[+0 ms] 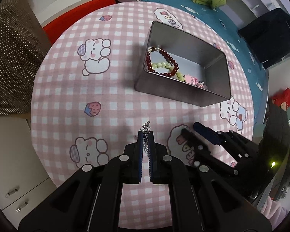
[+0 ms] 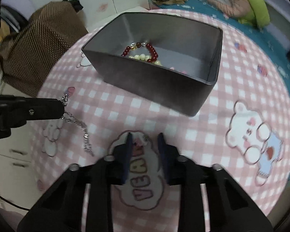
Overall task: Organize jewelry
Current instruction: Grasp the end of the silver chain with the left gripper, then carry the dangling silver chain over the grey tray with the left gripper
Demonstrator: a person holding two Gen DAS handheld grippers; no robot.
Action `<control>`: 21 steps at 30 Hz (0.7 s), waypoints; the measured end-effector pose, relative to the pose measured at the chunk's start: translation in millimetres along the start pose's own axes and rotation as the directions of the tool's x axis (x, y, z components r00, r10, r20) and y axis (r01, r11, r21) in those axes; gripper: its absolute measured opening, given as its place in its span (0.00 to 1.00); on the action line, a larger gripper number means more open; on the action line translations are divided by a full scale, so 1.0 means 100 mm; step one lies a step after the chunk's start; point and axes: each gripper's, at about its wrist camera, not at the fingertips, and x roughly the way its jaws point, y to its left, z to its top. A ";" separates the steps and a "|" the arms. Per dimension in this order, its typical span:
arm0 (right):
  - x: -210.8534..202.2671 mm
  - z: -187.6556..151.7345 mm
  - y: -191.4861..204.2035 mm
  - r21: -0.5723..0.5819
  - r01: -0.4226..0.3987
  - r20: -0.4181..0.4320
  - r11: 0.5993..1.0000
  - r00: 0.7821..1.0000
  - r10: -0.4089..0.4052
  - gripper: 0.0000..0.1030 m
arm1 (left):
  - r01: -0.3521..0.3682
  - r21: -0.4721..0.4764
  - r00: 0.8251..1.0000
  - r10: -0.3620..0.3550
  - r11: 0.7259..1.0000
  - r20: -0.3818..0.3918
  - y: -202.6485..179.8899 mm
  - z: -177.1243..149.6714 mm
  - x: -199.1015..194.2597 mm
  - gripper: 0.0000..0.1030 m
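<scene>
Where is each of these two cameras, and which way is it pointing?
Left wrist: on the left gripper, looking along its fingers, shut on a silver chain, toward the tin; right gripper shows alongside.
Right wrist: on the right gripper, fingers open, facing the tin; left gripper enters at left with the chain.
Shared: tin, chain, checked cloth.

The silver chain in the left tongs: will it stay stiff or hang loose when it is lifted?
Probably loose: the silver chain droops from the left tongs and trails onto the tablecloth. It looks thin, so likely light. The trailing end may swing or snag on the tin box rim.
</scene>
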 end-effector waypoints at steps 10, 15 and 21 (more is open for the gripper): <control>-0.16 0.07 -0.23 0.062 -0.056 0.014 0.996 0.998 0.056 0.13 | -0.006 0.013 1.000 0.005 1.000 0.022 -0.08 0.07 -0.02 0.05; -0.34 0.15 -0.31 0.091 -0.064 0.047 0.994 0.997 0.059 0.13 | 0.006 -0.001 0.999 -0.006 1.000 0.035 -0.08 0.14 -0.08 0.05; -0.53 0.28 -0.44 0.109 -0.071 0.099 0.992 0.993 0.060 0.13 | 0.037 -0.016 0.994 -0.035 0.999 0.102 -0.08 0.25 -0.32 0.04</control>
